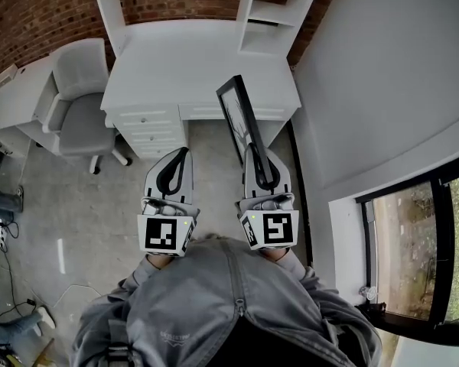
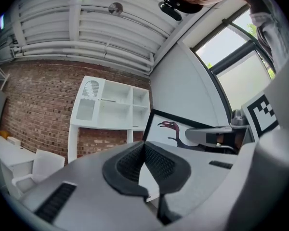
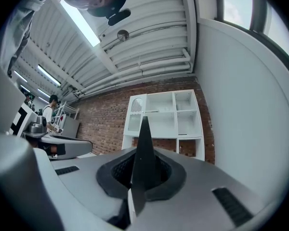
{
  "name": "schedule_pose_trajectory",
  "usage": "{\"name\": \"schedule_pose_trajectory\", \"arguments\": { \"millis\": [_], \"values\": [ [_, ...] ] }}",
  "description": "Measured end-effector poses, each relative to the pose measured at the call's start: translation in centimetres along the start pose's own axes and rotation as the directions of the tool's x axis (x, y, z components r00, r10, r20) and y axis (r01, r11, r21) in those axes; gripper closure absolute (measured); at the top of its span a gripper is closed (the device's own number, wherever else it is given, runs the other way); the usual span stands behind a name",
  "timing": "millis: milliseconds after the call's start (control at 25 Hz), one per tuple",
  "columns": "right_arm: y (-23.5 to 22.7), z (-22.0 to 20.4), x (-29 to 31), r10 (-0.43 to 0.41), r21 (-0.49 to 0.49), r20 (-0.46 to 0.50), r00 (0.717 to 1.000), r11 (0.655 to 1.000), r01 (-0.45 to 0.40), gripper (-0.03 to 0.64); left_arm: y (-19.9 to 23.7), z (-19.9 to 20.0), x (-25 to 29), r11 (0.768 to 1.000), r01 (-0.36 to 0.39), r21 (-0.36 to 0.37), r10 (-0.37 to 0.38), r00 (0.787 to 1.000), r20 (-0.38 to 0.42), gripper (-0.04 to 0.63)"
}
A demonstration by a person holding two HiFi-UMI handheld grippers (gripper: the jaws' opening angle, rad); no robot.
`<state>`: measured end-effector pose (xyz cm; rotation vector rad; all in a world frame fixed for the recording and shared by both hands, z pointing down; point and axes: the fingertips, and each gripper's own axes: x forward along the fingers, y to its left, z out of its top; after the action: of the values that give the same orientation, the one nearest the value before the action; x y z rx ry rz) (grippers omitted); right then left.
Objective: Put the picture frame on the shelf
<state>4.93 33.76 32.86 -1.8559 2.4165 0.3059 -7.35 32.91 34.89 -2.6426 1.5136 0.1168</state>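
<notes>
The right gripper (image 1: 254, 156) holds the picture frame (image 1: 240, 119) by its lower edge; its fingers (image 3: 172, 176) pinch the black frame, which shows edge-on between them in the right gripper view (image 3: 144, 150); from the head view the frame stands nearly upright, tilted a little to the left, in the air in front of the white surface (image 1: 199, 60) and not resting on it; the left gripper view shows its face (image 2: 156, 129), a white picture with a dark long-necked creature inside a black border. The left gripper (image 1: 184, 153) hangs just beside the right one; its fingers (image 2: 130, 165) are pressed together with nothing between them. The white shelf (image 1: 271, 14) stands at the back right of the surface against the brick wall (image 1: 30, 14), well apart from the frame; a grey chair (image 1: 80, 98) sits to the left of the surface; drawers (image 1: 149, 128) fill the surface's left front.
</notes>
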Motion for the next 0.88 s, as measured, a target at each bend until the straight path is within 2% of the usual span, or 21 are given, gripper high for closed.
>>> {"name": "schedule_pose_trajectory", "arguments": {
  "millis": [440,880],
  "values": [
    [-1.8,-0.7,0.8,0.061,0.030,0.022,0.998,0.998,-0.062,0.584,-1.3,-1.1,1.1,0.998,-0.059,0.003,0.059,0.998,-0.020,0.589],
    [-2.4,-2.7,7.0,0.051,0.018,0.018,0.999,0.998,-0.052,0.584,3.3,-2.9,6.3,0.998,-0.059,-0.010,0.059,0.998,-0.020,0.589]
  ]
}}
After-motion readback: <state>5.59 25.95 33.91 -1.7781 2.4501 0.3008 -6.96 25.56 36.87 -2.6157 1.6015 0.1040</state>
